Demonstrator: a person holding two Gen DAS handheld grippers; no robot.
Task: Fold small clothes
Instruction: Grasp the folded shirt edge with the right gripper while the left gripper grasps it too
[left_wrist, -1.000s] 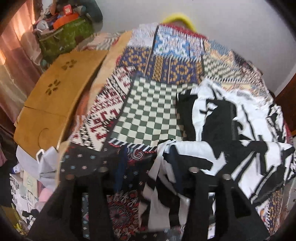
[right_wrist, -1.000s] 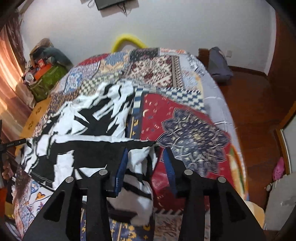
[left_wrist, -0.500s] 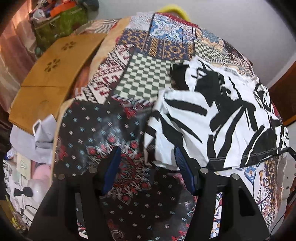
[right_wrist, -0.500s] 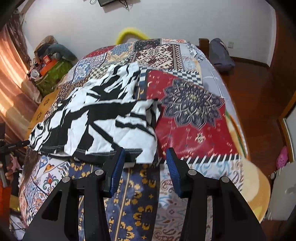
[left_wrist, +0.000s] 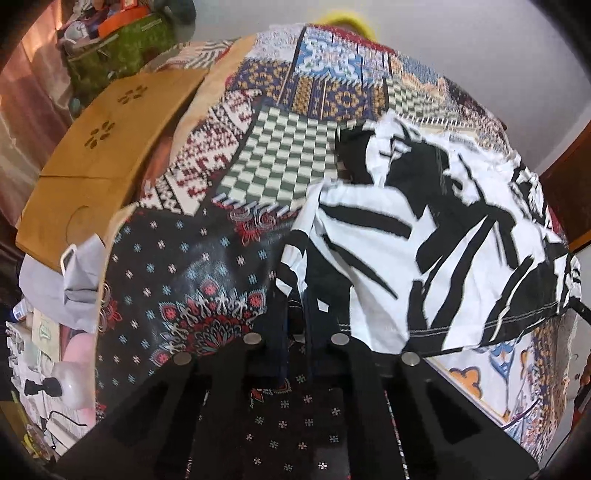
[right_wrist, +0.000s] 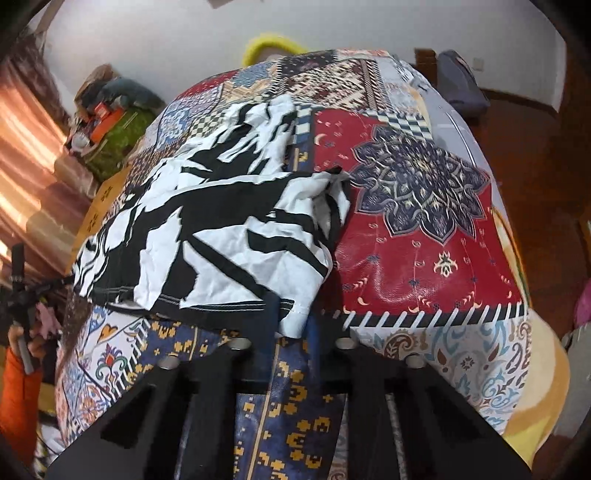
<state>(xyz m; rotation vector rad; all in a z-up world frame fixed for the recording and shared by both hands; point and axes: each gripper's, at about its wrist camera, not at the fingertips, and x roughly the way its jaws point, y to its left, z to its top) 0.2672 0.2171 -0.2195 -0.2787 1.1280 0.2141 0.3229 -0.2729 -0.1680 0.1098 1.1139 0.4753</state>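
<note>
A black-and-white patterned garment (left_wrist: 424, 240) (right_wrist: 221, 229) lies spread and creased on a table under a patchwork cloth (left_wrist: 177, 277) (right_wrist: 424, 258). My left gripper (left_wrist: 295, 306) is at the garment's near left corner. Its jaws are closing, and the stitched hem corner is pinched between the pads. My right gripper (right_wrist: 291, 317) is at the near right corner. Its jaws are closing too, with a white fold of the hem between them. Both grippers point steeply down at the table.
A wooden lap tray (left_wrist: 103, 155) and a green bag (left_wrist: 122, 55) stand left of the table. Clutter lies on the floor (left_wrist: 44, 362) below them. An orange sleeve (right_wrist: 18, 387) shows at the left edge of the right wrist view. The wooden floor (right_wrist: 535, 122) lies to the right.
Both grippers drew back to the garment's near hem and dipped. Their jaws went from wide apart to nearly together, each on a hem corner.
</note>
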